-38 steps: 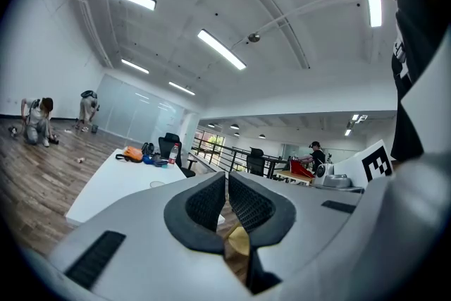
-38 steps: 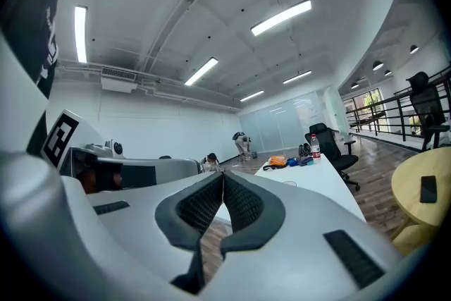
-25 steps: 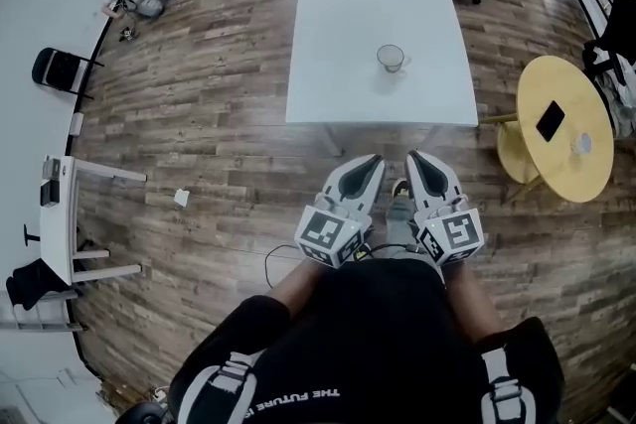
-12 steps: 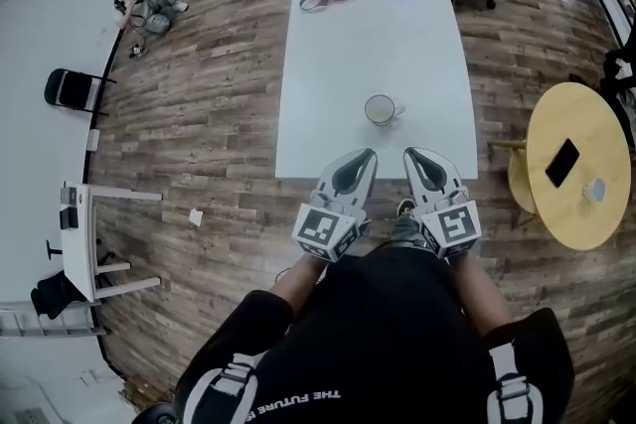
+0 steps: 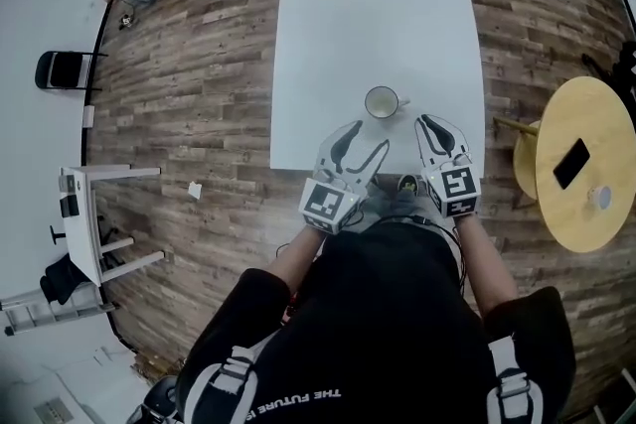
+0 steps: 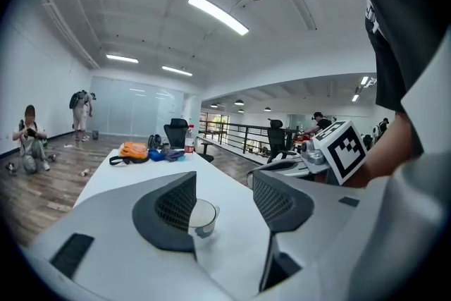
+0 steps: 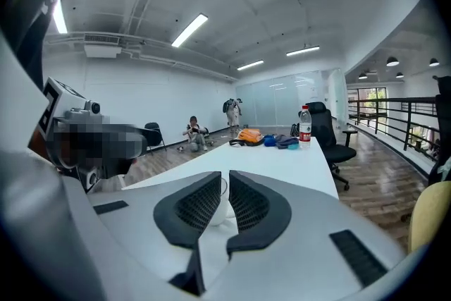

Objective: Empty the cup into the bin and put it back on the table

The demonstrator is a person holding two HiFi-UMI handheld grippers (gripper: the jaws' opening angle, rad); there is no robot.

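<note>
**Head view:** The clear glass cup with a side handle point(image 5: 382, 102) stands near your end of the white rectangular table point(image 5: 368, 25). It is at 12 o'clock from your hands, and its handle points to 3 o'clock. Your left gripper point(image 5: 364, 140) is near the cup at its 7 o'clock. Your right gripper point(image 5: 429, 123) is near it at 4 o'clock. Neither touches it. No bin is in sight.

**Left gripper view:** Your jaws are spread and opening, with only bare tabletop between them. The cup point(image 6: 205, 216) sits beyond, half hidden behind the 9 o'clock jaw.

**Right gripper view:** Your jaws stand almost pressed together and are just starting to part, holding nothing. The cup point(image 7: 220, 208) shows through the slit.

I would expect the cup to be light, rigid, slick and breakable. Take it across the wall below the rim, away from the handle, and squeeze gently. I cannot tell what it contains.
</note>
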